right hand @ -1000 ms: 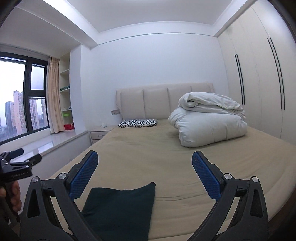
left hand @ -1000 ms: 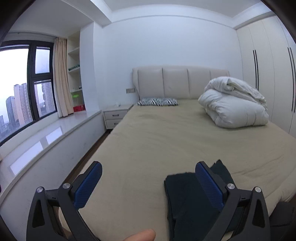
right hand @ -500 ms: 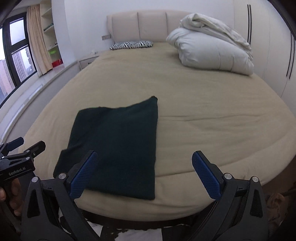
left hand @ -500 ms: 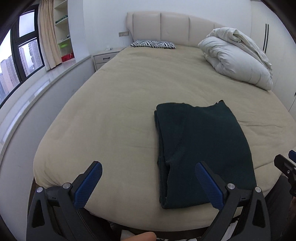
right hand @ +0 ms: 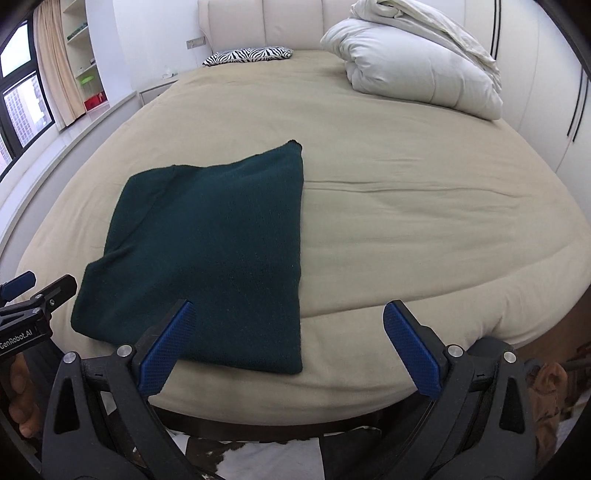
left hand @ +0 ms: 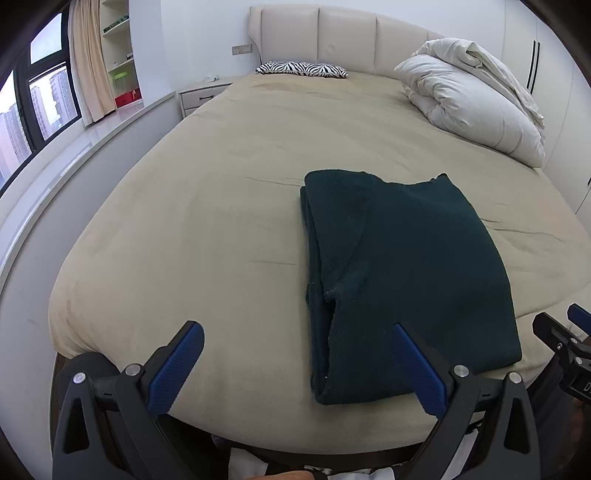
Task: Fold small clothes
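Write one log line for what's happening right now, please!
left gripper: open, empty | right gripper: open, empty | dark green garment: folded, flat on bed near edge

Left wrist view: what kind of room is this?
A home bedroom, most likely: a large bed with a padded headboard, a rolled white duvet, and a nightstand beside it.
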Demonstrator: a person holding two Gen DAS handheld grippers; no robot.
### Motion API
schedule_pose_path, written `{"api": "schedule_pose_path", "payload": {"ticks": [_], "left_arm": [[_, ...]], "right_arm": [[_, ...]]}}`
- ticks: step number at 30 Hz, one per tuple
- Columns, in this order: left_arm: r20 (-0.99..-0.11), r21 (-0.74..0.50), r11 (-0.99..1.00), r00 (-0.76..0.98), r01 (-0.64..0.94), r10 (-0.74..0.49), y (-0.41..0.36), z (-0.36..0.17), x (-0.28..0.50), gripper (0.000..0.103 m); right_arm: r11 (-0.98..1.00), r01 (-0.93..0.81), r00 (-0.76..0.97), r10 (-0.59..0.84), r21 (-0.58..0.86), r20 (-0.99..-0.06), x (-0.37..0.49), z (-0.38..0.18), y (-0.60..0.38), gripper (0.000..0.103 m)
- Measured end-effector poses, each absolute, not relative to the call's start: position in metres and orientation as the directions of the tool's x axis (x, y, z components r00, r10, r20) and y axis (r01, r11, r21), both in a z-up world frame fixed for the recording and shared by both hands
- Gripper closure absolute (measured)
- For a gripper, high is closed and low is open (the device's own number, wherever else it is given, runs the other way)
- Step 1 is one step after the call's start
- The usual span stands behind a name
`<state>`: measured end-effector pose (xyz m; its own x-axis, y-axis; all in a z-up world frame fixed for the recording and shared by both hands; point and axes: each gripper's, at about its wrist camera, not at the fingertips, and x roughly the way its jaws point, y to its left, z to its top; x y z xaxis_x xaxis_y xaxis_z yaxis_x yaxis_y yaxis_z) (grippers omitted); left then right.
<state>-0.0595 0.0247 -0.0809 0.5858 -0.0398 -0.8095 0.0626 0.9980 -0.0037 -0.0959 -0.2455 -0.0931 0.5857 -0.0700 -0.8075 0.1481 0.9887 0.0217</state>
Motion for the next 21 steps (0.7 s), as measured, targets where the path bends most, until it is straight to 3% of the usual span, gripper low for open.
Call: {"api": "schedule_pose_path", "payload": {"ticks": [21], "left_arm": [[-0.818,-0.004,0.998,0.573,0.066,-0.041,0.031,-0.083,-0.059,0.000]], "right_arm": [[0.992,0.127,0.557,-0.065,0.007,-0.828,-0.088,-0.109,-0.237,0.000]]}}
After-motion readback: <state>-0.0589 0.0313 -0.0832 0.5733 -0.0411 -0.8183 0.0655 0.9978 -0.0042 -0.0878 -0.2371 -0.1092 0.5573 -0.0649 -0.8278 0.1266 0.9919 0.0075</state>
